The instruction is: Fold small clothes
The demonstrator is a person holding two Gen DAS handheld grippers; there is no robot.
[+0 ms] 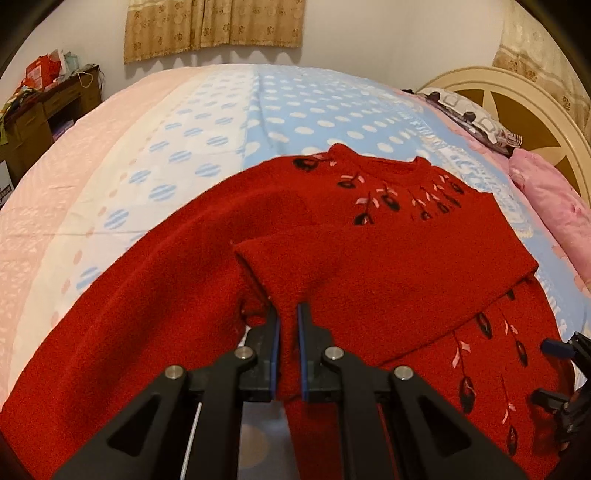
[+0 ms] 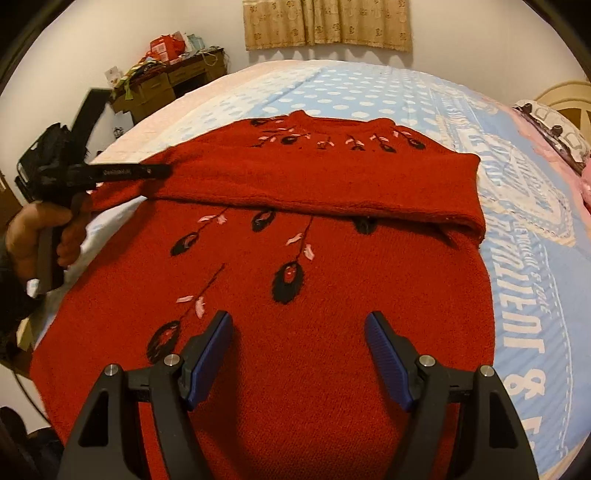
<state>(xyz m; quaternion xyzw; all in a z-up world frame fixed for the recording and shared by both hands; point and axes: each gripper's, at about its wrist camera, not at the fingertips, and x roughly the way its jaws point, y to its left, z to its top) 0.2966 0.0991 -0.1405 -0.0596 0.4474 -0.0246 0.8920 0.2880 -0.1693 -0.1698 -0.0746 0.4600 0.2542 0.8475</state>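
Lying flat on bed with blue dotted sheet [image 1: 280, 110]: red knitted sweater with black and pink leaf pattern [image 2: 332, 295]. Left gripper [image 1: 287, 314] pinching sweater's sleeve [image 1: 369, 266], folded across body. Right gripper [image 2: 299, 325] spread wide, holding nothing, over sweater. Pink pillow [image 1: 554, 206] half cut off. Cluttered wooden desk [image 1: 33, 114], tan curtain [image 1: 214, 26] behind.

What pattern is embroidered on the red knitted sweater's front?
Black oval leaves on thin stems with small pink leaves, on the red knitted sweater; clearest in the right wrist view.
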